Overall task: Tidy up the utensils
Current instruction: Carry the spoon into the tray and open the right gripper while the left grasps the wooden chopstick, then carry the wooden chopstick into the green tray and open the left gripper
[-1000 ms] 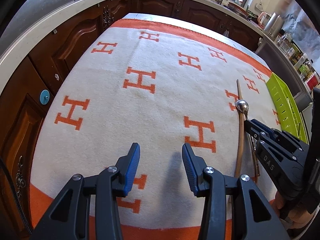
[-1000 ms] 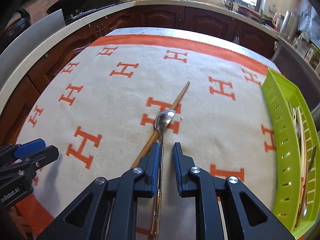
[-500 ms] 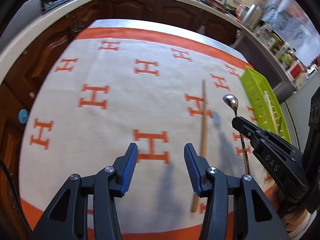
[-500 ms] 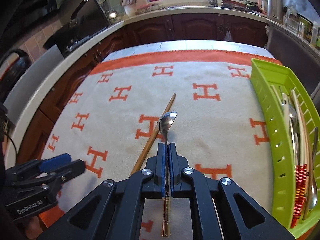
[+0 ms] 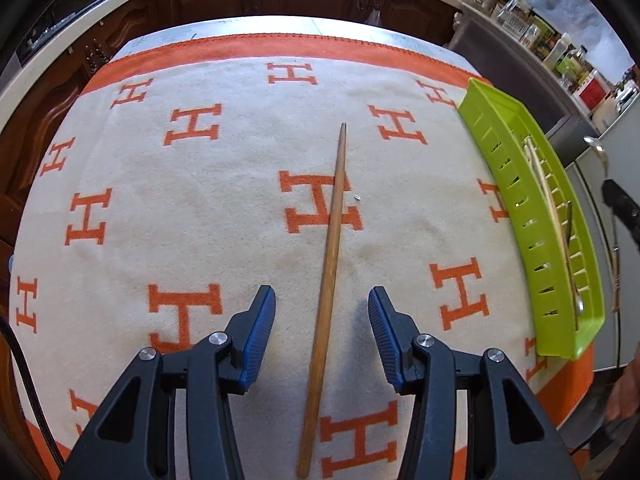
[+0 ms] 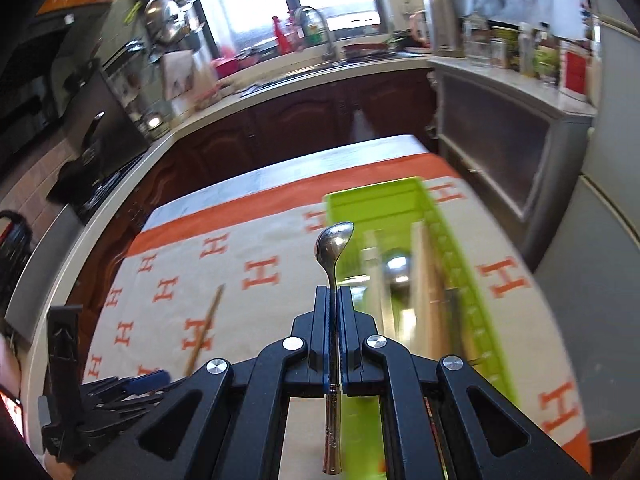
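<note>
Table [image 5: 224,26]: kitchen table, pale top showing only at the far edge; dark wood cabinets and a counter run behind it.
Blanket [image 5: 200,220]: cream, orange border, orange H marks; covers nearly the whole table.
Tray [image 5: 492,128]: lime green, slotted sides, long and narrow, lying on the blanket at its right edge. Holds several utensils lengthwise; in the right wrist view these are motion-blurred, so the kinds are hard to tell apart.
Left gripper [image 5: 322,320]: jaws partly apart, blue pads clear of everything, hanging above the blanket with nothing between the pads at their own height. Pointed steeply downward.
Right gripper [image 6: 333,300]: jaws clamped tight on the spoon's handle; raised off the blanket, just beside the tray's near-left edge.
Wooden chopstick [image 5: 330,240]: single, lying flat on the blanket, running from near the front edge toward the middle, crossing one orange H. It sits below the gap of the left gripper, untouched.
Spoon [image 6: 334,240]: metal, bowl forward and up past the fingertips, handle end sticking out behind the pads. Held in the air, not in the tray.
White speck [image 5: 357,197]: tiny, on the blanket just right of the chopstick.
</note>
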A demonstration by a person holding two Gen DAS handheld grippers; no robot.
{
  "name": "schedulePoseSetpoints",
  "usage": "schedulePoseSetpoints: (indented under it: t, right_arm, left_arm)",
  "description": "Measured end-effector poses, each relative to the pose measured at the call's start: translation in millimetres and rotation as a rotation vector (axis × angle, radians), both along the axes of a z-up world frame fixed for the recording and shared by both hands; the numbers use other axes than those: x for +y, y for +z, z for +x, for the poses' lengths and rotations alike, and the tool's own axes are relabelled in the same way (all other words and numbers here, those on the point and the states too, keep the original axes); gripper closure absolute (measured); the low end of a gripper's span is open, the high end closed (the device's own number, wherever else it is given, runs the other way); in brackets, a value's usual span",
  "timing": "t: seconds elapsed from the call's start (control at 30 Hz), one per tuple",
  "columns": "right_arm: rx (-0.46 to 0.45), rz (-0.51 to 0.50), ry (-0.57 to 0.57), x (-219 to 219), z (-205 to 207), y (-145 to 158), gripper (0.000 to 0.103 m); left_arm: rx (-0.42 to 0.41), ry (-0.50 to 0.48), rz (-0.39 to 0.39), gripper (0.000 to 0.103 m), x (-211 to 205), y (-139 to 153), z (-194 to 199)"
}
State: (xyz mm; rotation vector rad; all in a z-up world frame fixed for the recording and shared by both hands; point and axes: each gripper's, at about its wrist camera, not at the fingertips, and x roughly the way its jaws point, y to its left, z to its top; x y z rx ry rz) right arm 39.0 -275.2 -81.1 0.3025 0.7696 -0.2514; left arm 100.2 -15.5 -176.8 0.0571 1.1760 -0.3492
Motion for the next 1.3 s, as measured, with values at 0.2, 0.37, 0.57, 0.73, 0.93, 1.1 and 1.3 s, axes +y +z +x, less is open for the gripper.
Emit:
schedulePoseSetpoints:
  t: [0.2,0.37,0.57,0.73,0.93,1.1,1.3]
  right_arm:
    - [0.040,-0.004,-0.067,-61.1,-12.2,-8.2,0.100]
    - [0.059,-0.007,-0.045,-73.4,-10.2,-21.8,0.099]
    - [0.079,-0.005,-0.008,-63.9,7.0,-41.5,0.090]
    - [0.044,0.032,-0.025,-67.7,7.2,-41.0,0.080]
    - [0.005,0.069,-0.049,-73.6,-12.2,-30.5,0.079]
    - [-0.018,0.102,-0.061,-76.8,-28.4,-23.4,0.079]
    - [-0.059,0.127,-0.078,-80.4,-49.3,-11.3,0.079]
  left_arm:
    - [-0.054,-0.013,0.105,0.050,-15.2,-2.2,-6.0]
    - [-0.068,0.001,0.119,0.049,-17.5,-1.9,-5.8]
    - [-0.075,-0.028,0.127,0.096,-25.7,0.6,-9.6]
    - [-0.057,0.002,0.085,0.099,-26.1,1.6,-9.9]
    - [-0.004,0.025,-0.052,0.099,-22.4,16.0,-9.9]
    - [0.001,0.014,-0.158,0.099,-31.1,47.5,-14.0]
    - [0.001,-0.029,-0.250,0.099,-67.2,86.3,-15.7]
